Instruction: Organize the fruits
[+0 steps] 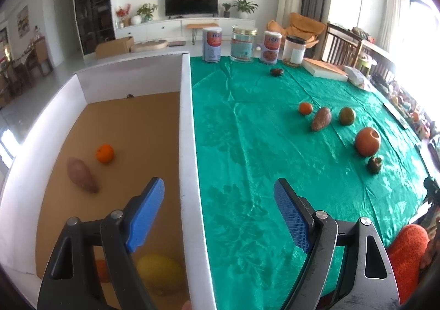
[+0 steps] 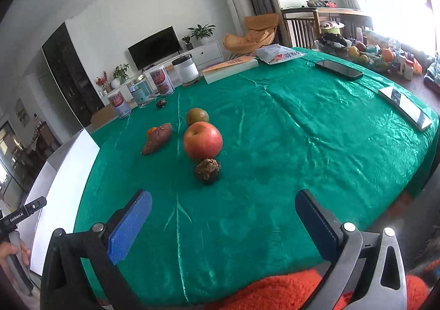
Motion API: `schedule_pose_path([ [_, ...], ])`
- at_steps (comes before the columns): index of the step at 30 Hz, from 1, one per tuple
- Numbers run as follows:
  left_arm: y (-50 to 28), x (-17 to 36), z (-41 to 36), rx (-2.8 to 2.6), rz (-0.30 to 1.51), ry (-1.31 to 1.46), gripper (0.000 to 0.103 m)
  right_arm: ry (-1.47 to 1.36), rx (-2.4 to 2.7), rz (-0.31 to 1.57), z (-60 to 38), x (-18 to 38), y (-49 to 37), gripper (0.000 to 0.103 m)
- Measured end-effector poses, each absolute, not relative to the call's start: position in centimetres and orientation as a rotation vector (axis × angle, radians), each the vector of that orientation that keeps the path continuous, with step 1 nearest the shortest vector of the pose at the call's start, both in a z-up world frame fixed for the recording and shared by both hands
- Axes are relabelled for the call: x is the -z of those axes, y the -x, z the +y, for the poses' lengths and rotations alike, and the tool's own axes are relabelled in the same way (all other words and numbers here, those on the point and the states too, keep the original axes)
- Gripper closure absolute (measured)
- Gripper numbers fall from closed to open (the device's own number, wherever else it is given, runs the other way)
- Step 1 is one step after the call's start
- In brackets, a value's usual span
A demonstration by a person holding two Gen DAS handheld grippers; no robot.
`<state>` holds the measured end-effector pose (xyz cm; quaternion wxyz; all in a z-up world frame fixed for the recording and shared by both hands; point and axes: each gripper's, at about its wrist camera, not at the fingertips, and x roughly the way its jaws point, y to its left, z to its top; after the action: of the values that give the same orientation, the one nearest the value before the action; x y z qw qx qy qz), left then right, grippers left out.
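Observation:
My left gripper (image 1: pixel 218 191) is open and empty, with its blue pads either side of the right wall of a white box (image 1: pixel 189 123). On the box's brown floor lie a tangerine (image 1: pixel 104 153), a sweet potato (image 1: pixel 82 174), a yellow fruit (image 1: pixel 161 273) and, partly hidden, another orange fruit (image 1: pixel 102 270). My right gripper (image 2: pixel 223 197) is wide open over the green cloth, holding nothing. Just beyond it sits a dark wrinkled fruit (image 2: pixel 207 169), then a red apple (image 2: pixel 203 144), a greenish fruit (image 2: pixel 197 116), a sweet potato (image 2: pixel 157 138) and a small orange (image 2: pixel 151 130).
Two cans (image 1: pixel 211 44) and two jars (image 1: pixel 243 43) line the table's far edge, with a small dark fruit (image 1: pixel 276 72) in front. A book (image 2: pixel 231 69), a bag (image 2: pixel 277 54), a phone (image 2: pixel 339 68) and a flat device (image 2: pixel 404 107) lie at the right.

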<state>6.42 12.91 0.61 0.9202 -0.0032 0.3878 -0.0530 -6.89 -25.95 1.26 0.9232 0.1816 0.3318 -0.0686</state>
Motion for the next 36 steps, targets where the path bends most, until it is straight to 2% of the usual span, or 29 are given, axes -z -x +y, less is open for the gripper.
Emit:
schedule_pose_path([
  [3, -6.3, -1.0, 12.5, 0.076, 0.783, -0.034, 0.019, -0.366, 0.144, 0.66, -26.1, -1.5, 7.3, 0.0],
  [5, -5.3, -2.8, 11.3, 0.018, 0.701, -0.099, 0.019, -0.361, 0.136, 0.681, -26.1, -1.1, 7.0, 0.0],
  [6, -4.4, -4.1, 10.2, 0.019, 0.628, -0.138, 0.017, -0.367, 0.131, 0.696, -26.2, -0.8, 6.8, 0.0],
  [8, -2.6, -6.4, 7.9, 0.069, 0.508, -0.187, 0.006, -0.397, 0.121, 0.733, -26.7, 0.1, 6.2, 0.0],
  [10, -1.2, -7.9, 5.4, 0.186, 0.457, -0.17, 0.002, -0.439, 0.117, 0.777, -27.3, 1.0, 5.6, 0.0],
  [12, -1.0, -7.8, 3.0, 0.332, 0.514, -0.099, 0.001, -0.469, 0.121, 0.807, -27.8, 1.5, 5.2, 0.0],
  [15, -3.1, -4.4, -0.5, 0.472, 0.691, 0.0, 0.001, -0.428, 0.132, 0.852, -28.0, 1.2, 3.9, 0.0],
  [19, -8.2, 1.6, -3.5, 0.407, 0.825, 0.032, 0.002, 0.005, 0.24, 0.899, -27.4, -0.7, -0.4, 0.0],
  [21, -10.7, 4.1, -4.4, 0.344, 0.861, -0.003, 0.003, 0.106, 0.273, 0.964, -28.4, 0.3, -2.2, 0.0],
  [23, -12.3, 5.9, -4.6, 0.303, 0.88, -0.03, 0.003, -0.001, 0.272, 1.05, -30.1, 1.5, -2.9, 0.0],
  [27, -14.0, 8.1, -4.9, 0.274, 0.906, -0.072, 0.003, -0.297, 0.165, 1.047, -30.7, 3.4, -2.0, 0.0],
  [30, -14.5, 9.6, -5.0, 0.296, 0.959, -0.05, 0.003, -0.282, 0.2, 1.093, -30.2, 4.7, -2.2, 0.0],
  [36, -13.9, 9.9, -5.9, 0.306, 0.929, -0.11, 0.002, -0.213, 0.247, 1.009, -29.3, 3.3, -0.9, 0.0],
])
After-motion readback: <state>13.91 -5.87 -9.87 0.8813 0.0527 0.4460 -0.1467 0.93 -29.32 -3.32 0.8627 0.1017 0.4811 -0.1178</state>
